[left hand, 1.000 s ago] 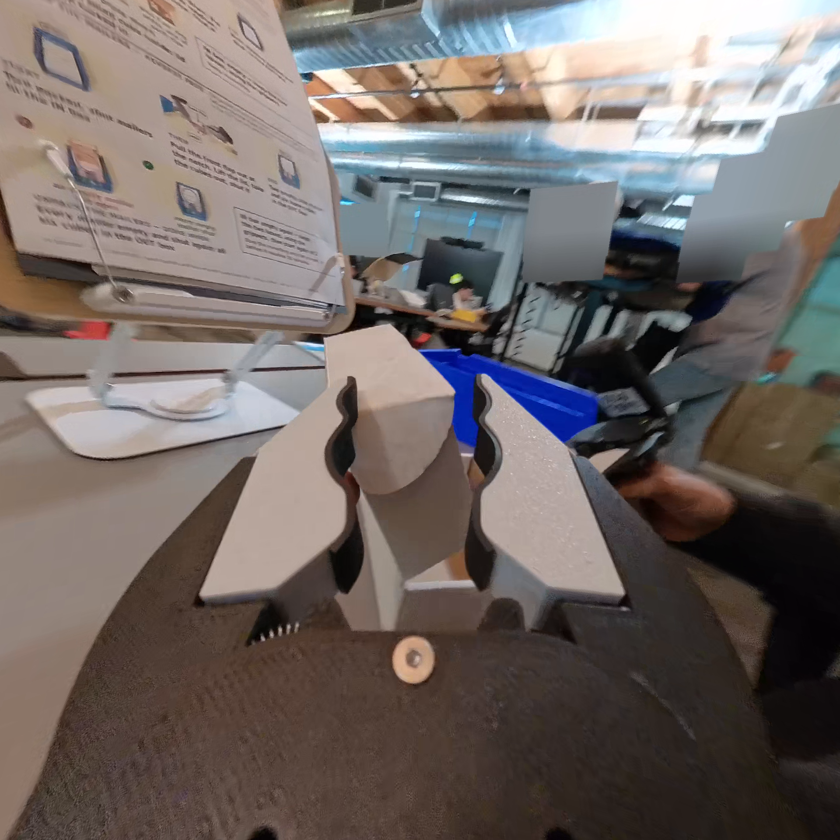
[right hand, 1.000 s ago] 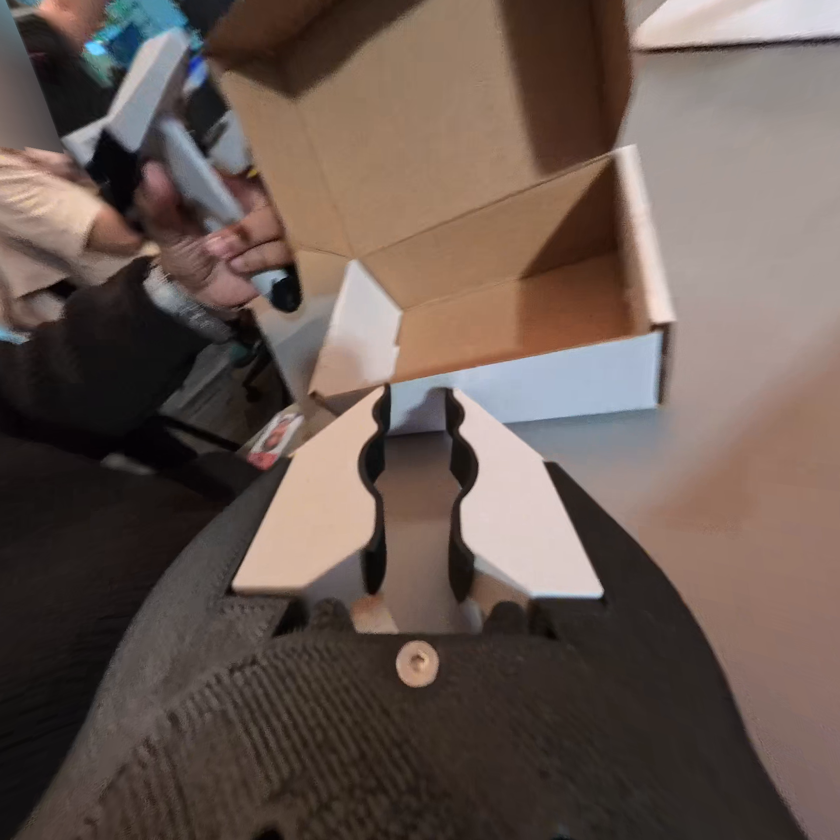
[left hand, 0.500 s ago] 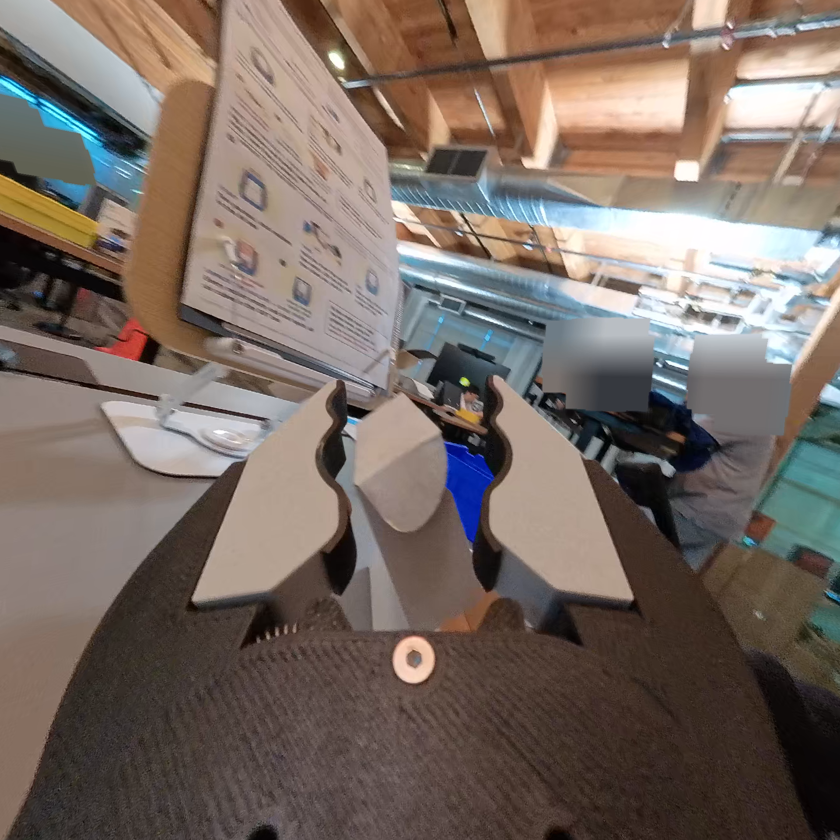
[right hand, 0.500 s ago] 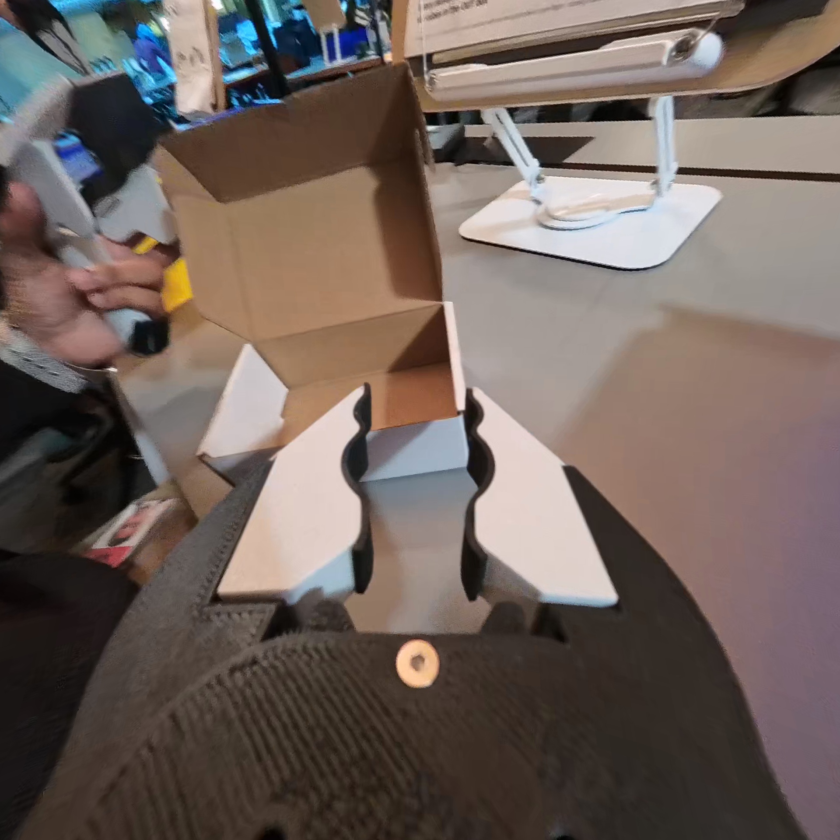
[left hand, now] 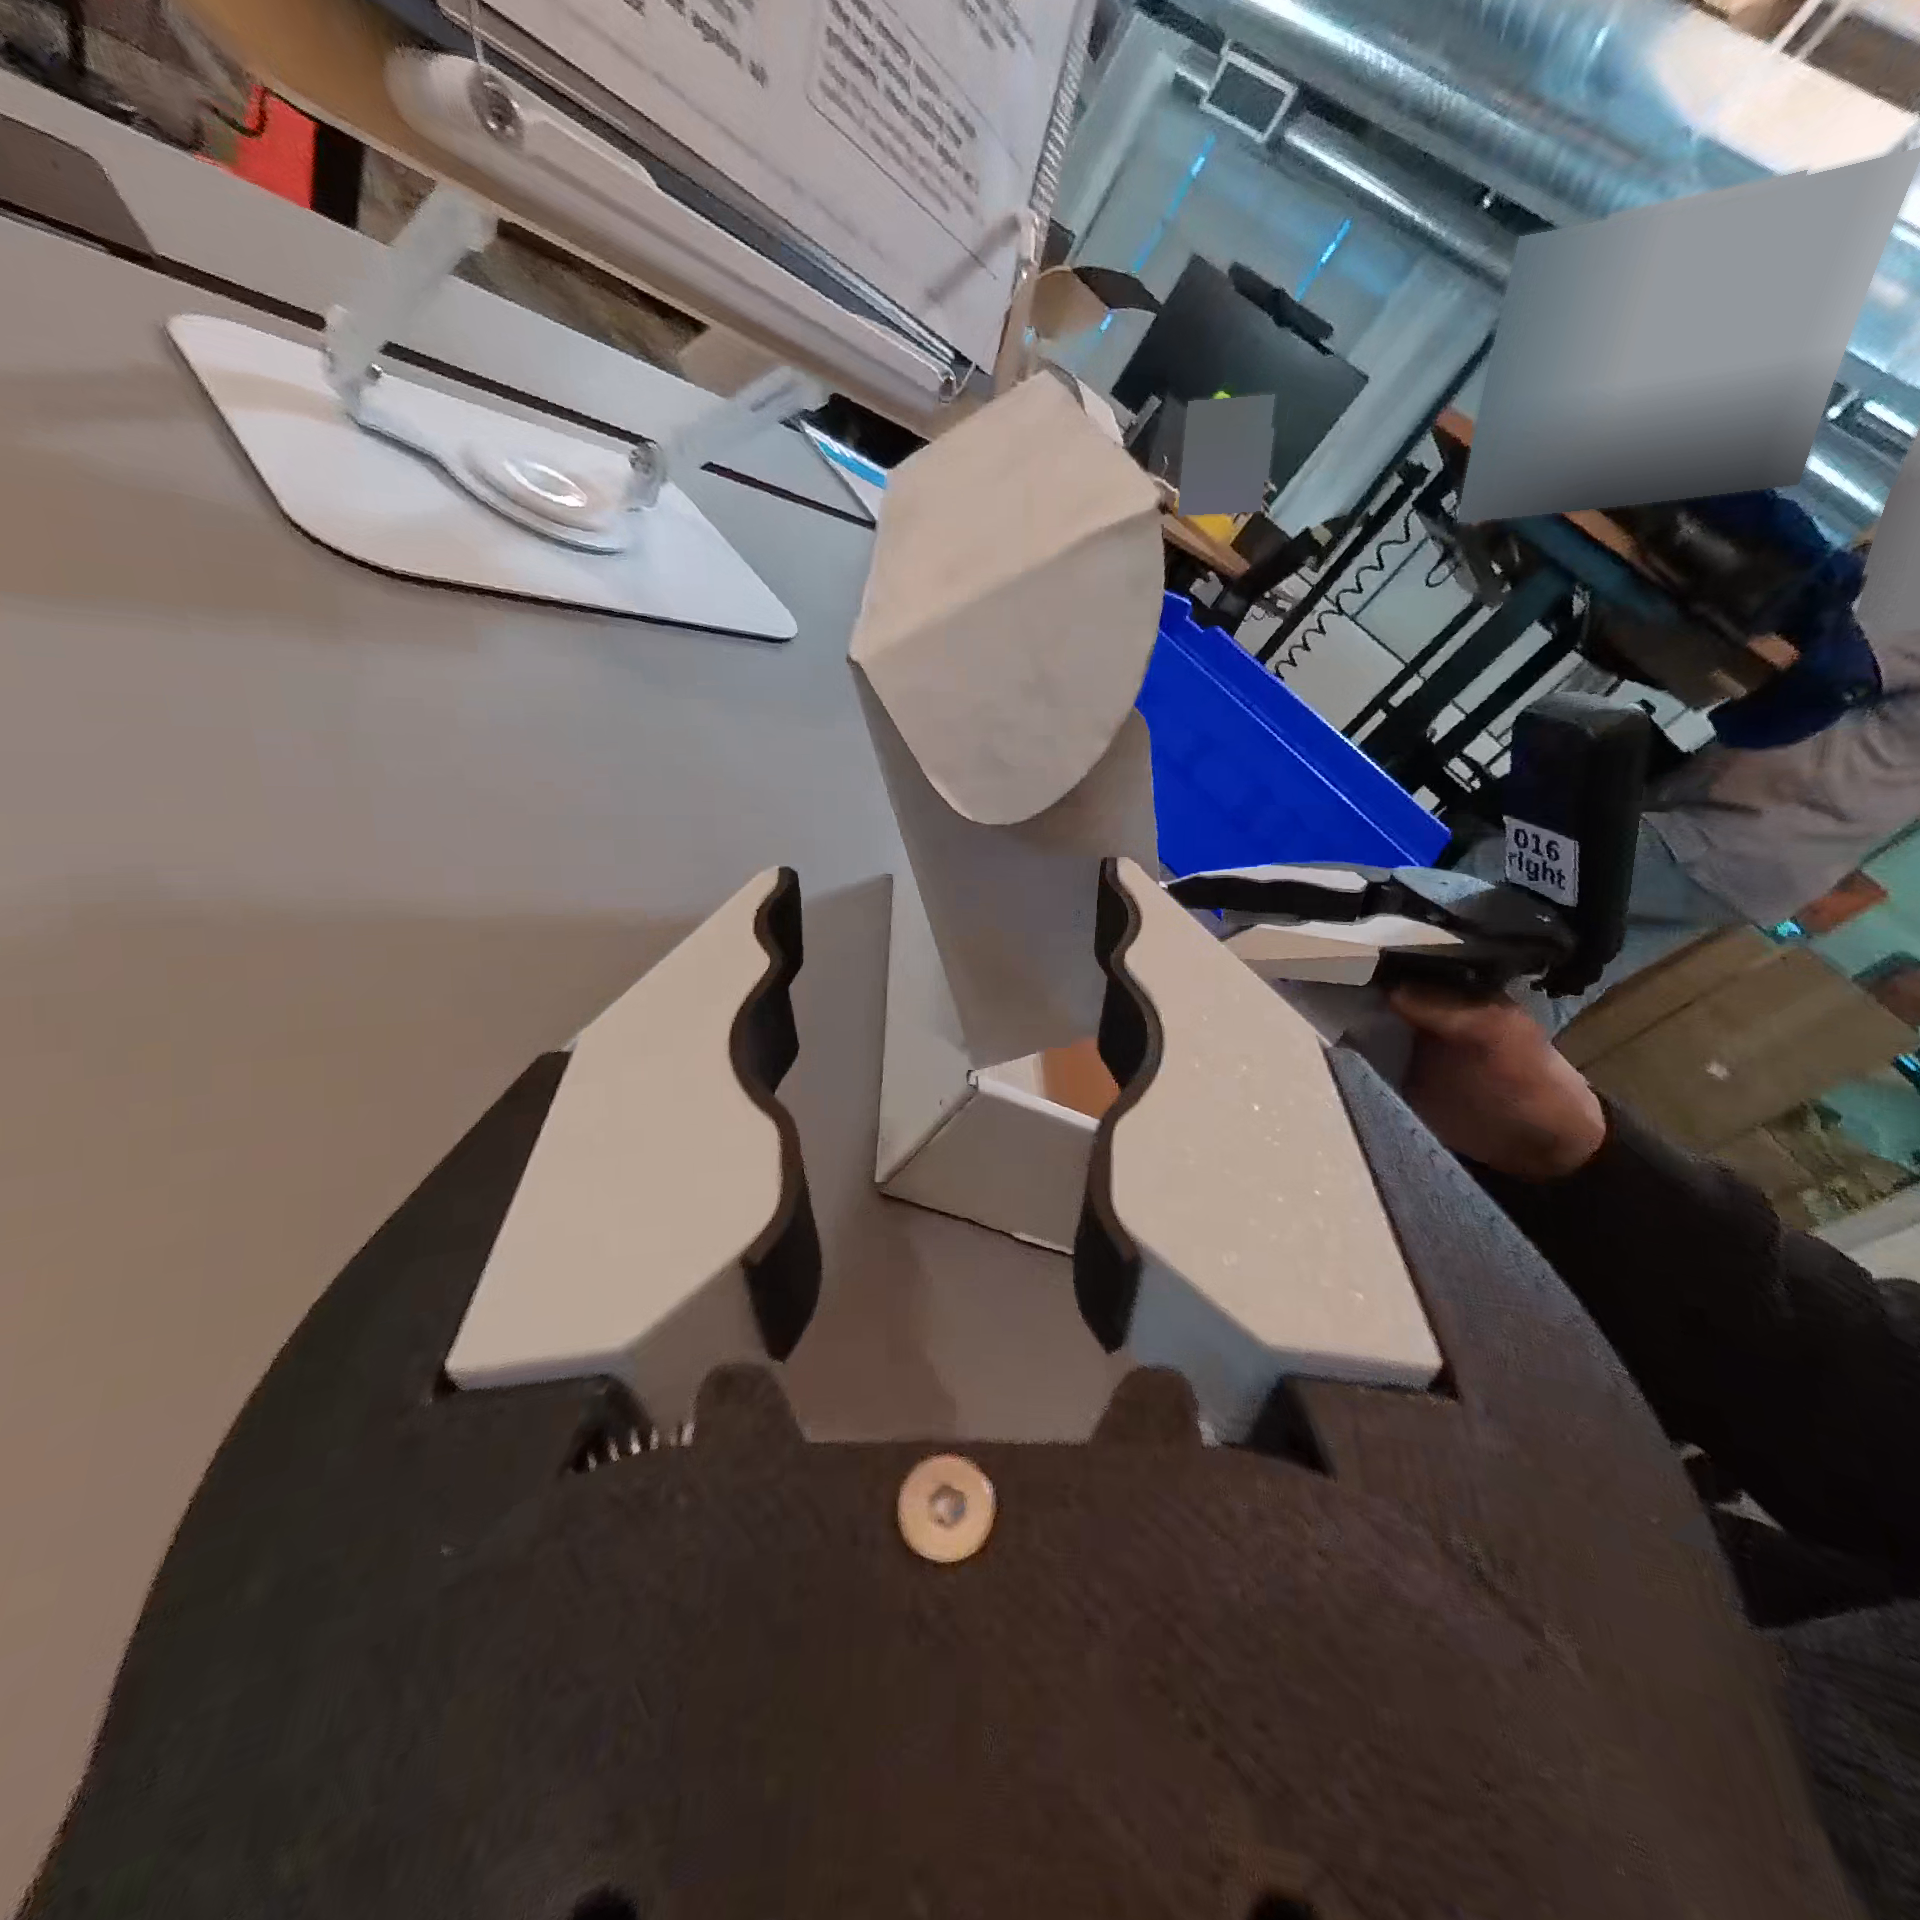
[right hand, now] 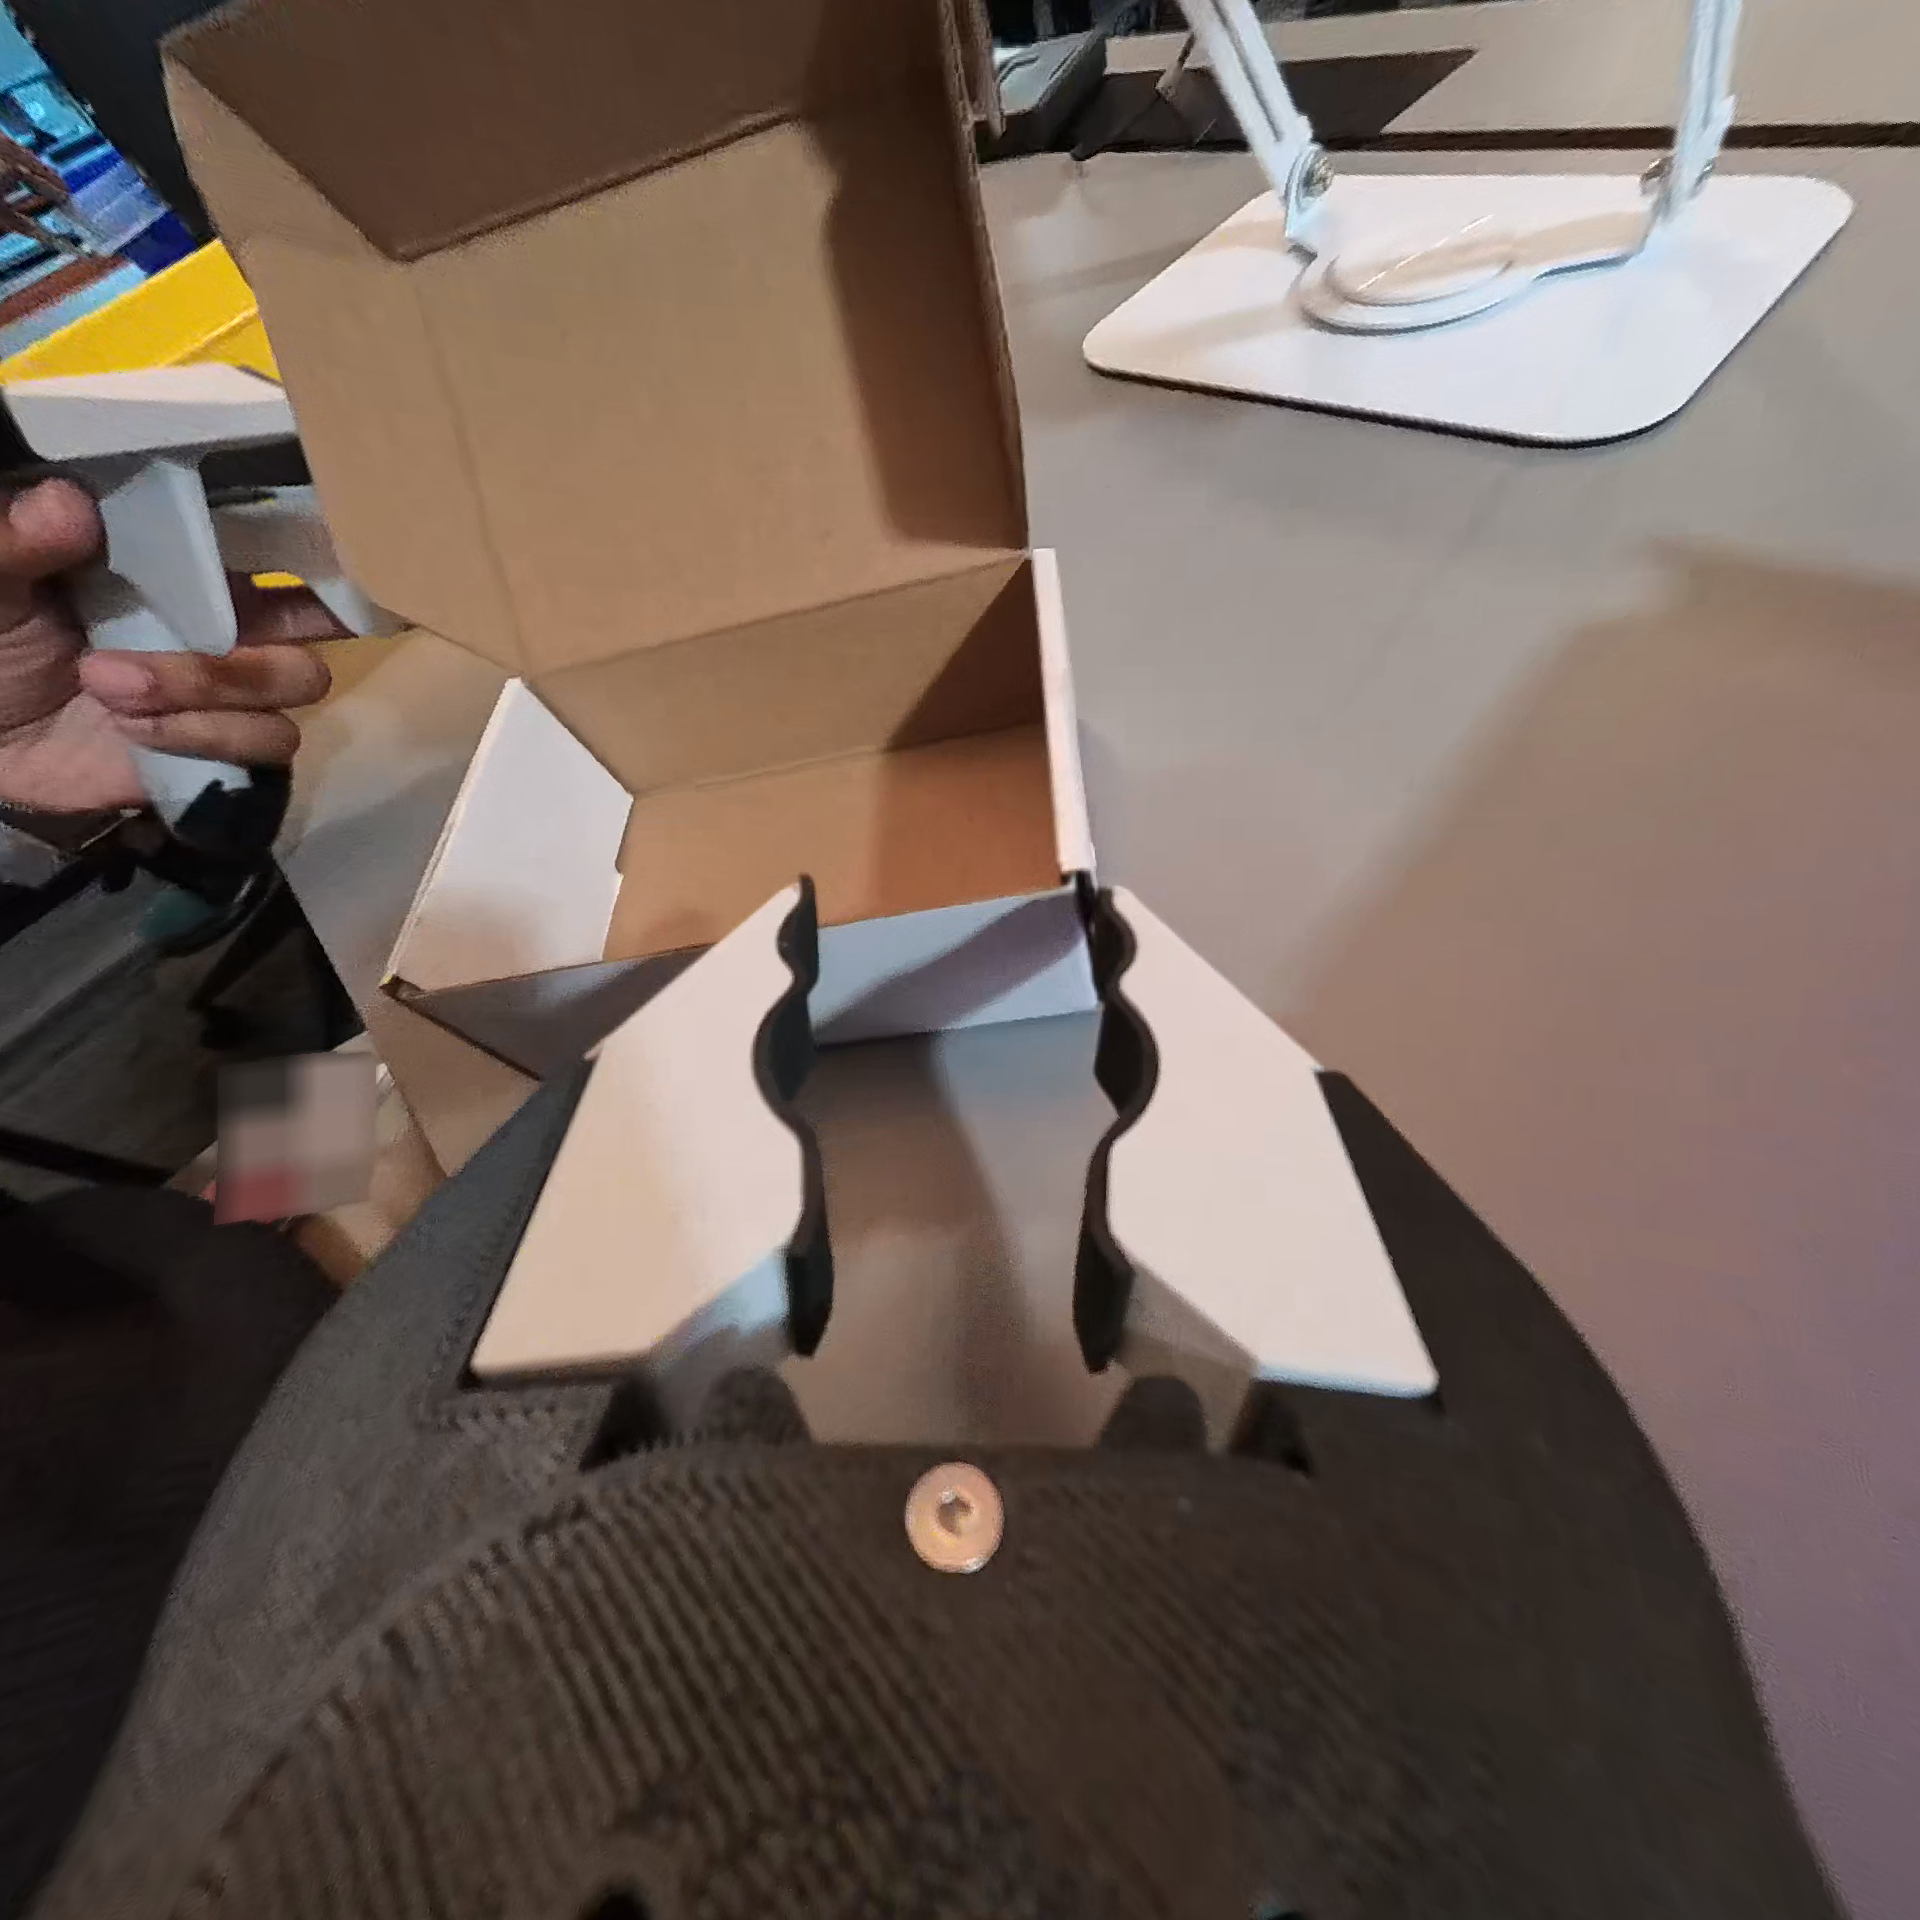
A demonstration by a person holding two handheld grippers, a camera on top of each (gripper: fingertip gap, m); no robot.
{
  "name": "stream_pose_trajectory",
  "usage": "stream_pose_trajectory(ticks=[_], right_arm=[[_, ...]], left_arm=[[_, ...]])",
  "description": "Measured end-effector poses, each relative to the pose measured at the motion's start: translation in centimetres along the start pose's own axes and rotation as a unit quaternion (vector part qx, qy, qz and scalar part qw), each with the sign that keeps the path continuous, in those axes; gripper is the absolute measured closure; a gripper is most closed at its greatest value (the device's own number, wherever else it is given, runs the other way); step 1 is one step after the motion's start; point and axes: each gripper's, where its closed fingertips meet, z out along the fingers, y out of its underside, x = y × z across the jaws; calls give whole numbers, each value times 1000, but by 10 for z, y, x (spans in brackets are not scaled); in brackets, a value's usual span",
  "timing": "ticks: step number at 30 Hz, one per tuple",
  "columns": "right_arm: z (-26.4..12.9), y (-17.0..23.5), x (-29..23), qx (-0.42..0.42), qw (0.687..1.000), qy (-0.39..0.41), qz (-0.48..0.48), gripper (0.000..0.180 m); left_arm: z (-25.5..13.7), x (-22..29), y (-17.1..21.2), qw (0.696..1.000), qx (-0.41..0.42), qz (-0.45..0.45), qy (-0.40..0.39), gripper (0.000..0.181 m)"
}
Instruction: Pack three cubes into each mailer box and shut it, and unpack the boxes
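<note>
- both tongs, left (left hand: 940, 1081) and right (right hand: 951, 1122), gape wide, holding nothing.
- box (right hand: 831, 831) at frame centre sits open, apparently empty.
- fetch cubes next; keep its lid (right hand: 623, 364) upright.

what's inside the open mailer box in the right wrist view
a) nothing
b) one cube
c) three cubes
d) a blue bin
a) the mailer box stands with its lid up and only bare brown cardboard floor shows inside, no cubes, as far as this view shows.

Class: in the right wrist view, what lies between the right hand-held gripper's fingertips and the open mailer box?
Only bare grey table separates right hand-held gripper from mailer box; right wrist view.
</note>
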Motion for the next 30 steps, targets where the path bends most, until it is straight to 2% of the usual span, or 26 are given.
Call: stream_pose_trajectory(ticks=[4,6,8,10,12,16,24,28,30], right_arm=[[-1,4,-6,-13,999,2,-31,130],[-2,5,-9,-16,999,-2,-32,131],[-5,8,-16,-27,999,-21,-42,151],[-5,11,-27,-34,997,-44,-45,154],[-3,13,-35,-41,996,-53,-55,153],[-3,14,-32,-49,993,-30,-100,153],[-19,-36,-13,76,994,-13,-77,149],[-11,-68,-4,109,993,-23,-37,141],[2,-83,-4,108,994,-34,-9,137]], left_arm=[[6,4,-2,1000,12,18,4,126],[7,0,-5,999,26,43,-20,137],[8,-6,-6,994,29,86,-58,154],[11,1,2,989,11,139,-53,152],[16,11,12,985,-12,171,-32,141],[17,11,18,975,-27,214,-48,138],[3,-6,-20,980,66,164,-88,137],[6,-10,-29,982,72,146,-91,135],[10,-9,-30,982,67,148,-96,141]])
